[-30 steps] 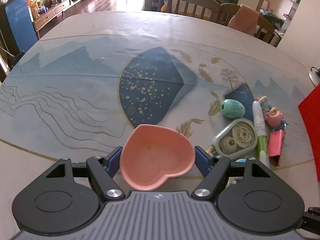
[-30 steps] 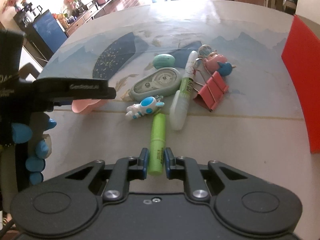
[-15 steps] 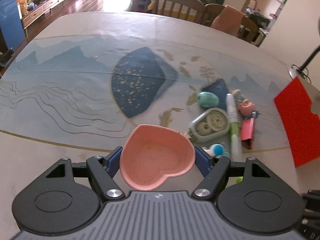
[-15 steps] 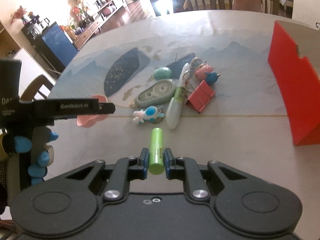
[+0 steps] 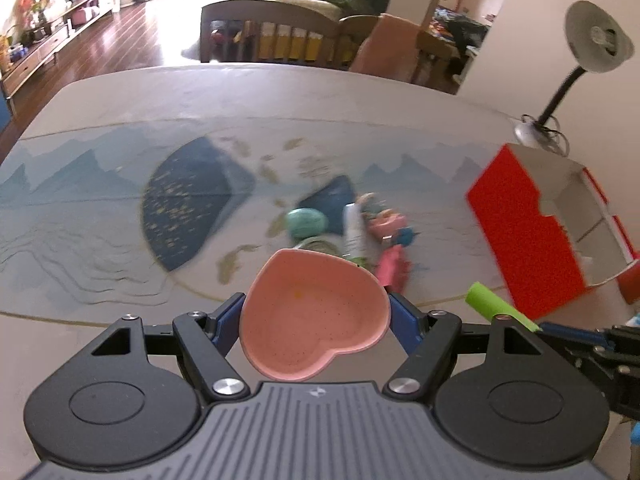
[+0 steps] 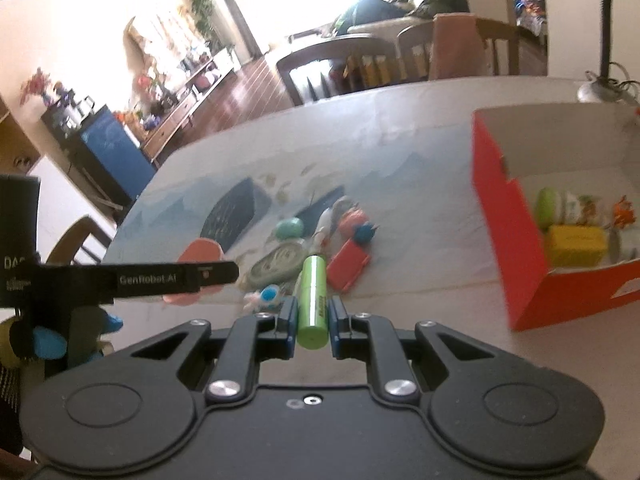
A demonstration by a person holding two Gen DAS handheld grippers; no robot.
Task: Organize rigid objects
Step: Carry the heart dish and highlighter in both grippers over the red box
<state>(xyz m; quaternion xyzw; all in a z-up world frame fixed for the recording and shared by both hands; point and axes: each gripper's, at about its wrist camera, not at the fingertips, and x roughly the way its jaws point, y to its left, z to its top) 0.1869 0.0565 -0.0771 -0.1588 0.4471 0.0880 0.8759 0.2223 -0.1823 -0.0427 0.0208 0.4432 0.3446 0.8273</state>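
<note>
from your left wrist view, your left gripper (image 5: 316, 312) stands partly open with both blue pads pressed on the sides of one pink heart-shaped dish (image 5: 314, 314), held clear above the table (image 5: 100, 128). at twelve o'clock from the dish lies a blurred cluster: one teal egg-shaped thing (image 5: 307, 222), one white marker (image 5: 354, 232) and one pink binder clip (image 5: 390, 266); the rest of the pile is too smeared to count. at three o'clock one green tube (image 5: 494, 304) pokes in, gripped by your other tool. one red box (image 5: 520, 236) sits open at two o'clock, with one desk lamp (image 5: 592, 48) beyond it.

from your right wrist view, your right gripper (image 6: 313, 316) is closed tight on that one green tube (image 6: 314, 294), which points away toward twelve o'clock. the red box (image 6: 504, 236) at two o'clock holds one yellow block (image 6: 576, 246) and some small items too blurred to count. at ten o'clock the pink dish (image 6: 198, 252) shows behind your left tool. one correction tape roller (image 6: 280, 266) and one small blue-white figure (image 6: 266, 296) lie at eleven o'clock.
</note>
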